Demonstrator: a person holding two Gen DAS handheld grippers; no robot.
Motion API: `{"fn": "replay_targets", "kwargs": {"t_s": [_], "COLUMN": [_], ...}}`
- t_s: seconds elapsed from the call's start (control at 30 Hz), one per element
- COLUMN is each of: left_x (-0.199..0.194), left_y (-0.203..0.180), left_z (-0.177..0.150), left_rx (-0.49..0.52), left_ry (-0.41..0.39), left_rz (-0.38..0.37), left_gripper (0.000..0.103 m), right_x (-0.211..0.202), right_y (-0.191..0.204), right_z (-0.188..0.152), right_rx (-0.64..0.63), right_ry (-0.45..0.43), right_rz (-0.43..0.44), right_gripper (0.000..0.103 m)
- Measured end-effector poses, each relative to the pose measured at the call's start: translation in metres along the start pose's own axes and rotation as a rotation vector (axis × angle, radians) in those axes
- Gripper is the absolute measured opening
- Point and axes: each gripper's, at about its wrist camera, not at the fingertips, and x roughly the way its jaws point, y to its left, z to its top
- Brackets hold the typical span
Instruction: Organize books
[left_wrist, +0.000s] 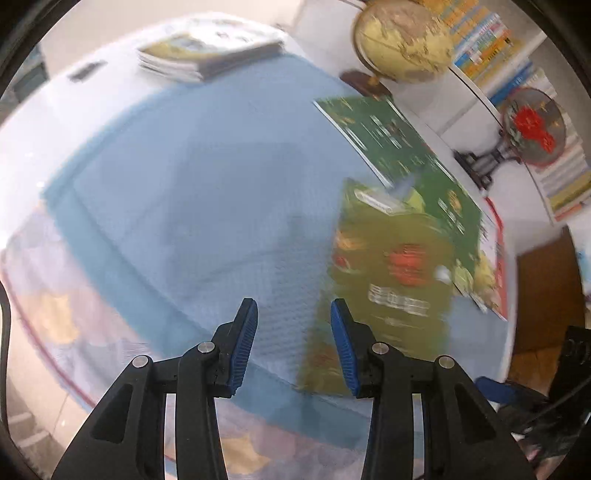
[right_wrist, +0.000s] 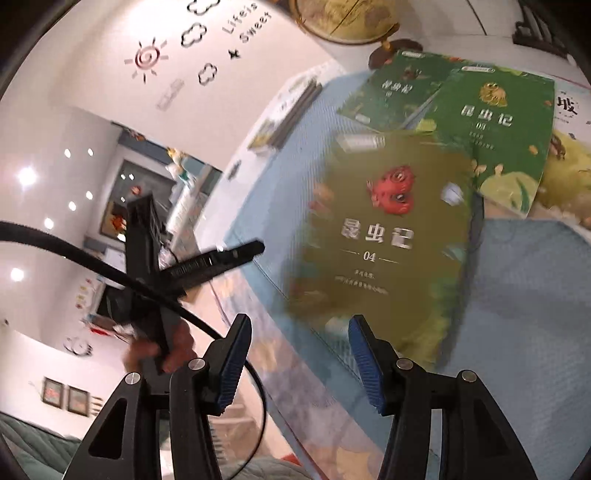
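An olive book with a red insect on its cover (left_wrist: 391, 277) (right_wrist: 384, 236) lies blurred on the blue cloth (left_wrist: 192, 192). Two green books (right_wrist: 495, 122) (right_wrist: 399, 88) lie just behind it, overlapping; the left wrist view shows them as one green cover (left_wrist: 399, 155). My left gripper (left_wrist: 293, 314) hovers open over bare cloth, with the olive book's left edge just beyond its right finger. My right gripper (right_wrist: 301, 325) is open above the table's near edge, with the olive book's near corner beyond its right finger. Neither gripper holds anything.
A stack of thin books (left_wrist: 207, 51) (right_wrist: 288, 114) sits at the far side of the table. A globe (left_wrist: 402, 37) and a decorated plate on a stand (left_wrist: 532, 125) stand by the bookshelf (left_wrist: 491, 48). A hand (right_wrist: 173, 347) holds the other tool.
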Motion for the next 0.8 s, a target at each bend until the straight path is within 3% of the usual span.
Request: {"fn": "replay_targets", "kwargs": {"t_s": [0.23, 0.3, 0.53, 0.67, 0.73, 0.8], "left_x": [0.036, 0.040, 0.045, 0.045, 0.042, 0.036], "left_y": [-0.005, -0.004, -0.011, -0.015, -0.011, 0.000], "left_z": [-0.007, -0.016, -0.019, -0.024, -0.029, -0.031], "left_rx": [0.074, 0.094, 0.164, 0.205, 0.199, 0.134], "left_ry": [0.110, 0.139, 0.156, 0.183, 0.206, 0.241], "left_rz": [-0.040, -0.049, -0.065, -0.107, -0.148, -0.270], "left_gripper": [0.037, 0.037, 0.037, 0.038, 0.038, 0.038], "right_x": [0.016, 0.023, 0.049, 0.054, 0.053, 0.052], "right_y": [-0.041, -0.046, -0.049, -0.034, -0.030, -0.030], "right_z": [-0.012, -0.009, -0.017, -0.029, -0.034, -0.038], "right_rx": [0.160, 0.176, 0.140, 0.082, 0.075, 0.091], "right_ry": [-0.032, -0.043, -0.054, -0.050, -0.040, -0.042], "right_rz": [-0.252, -0.310, -0.453, -0.500, -0.522, -0.521], "right_gripper": [0.053, 0.047, 0.037, 0.037, 0.037, 0.038]}}
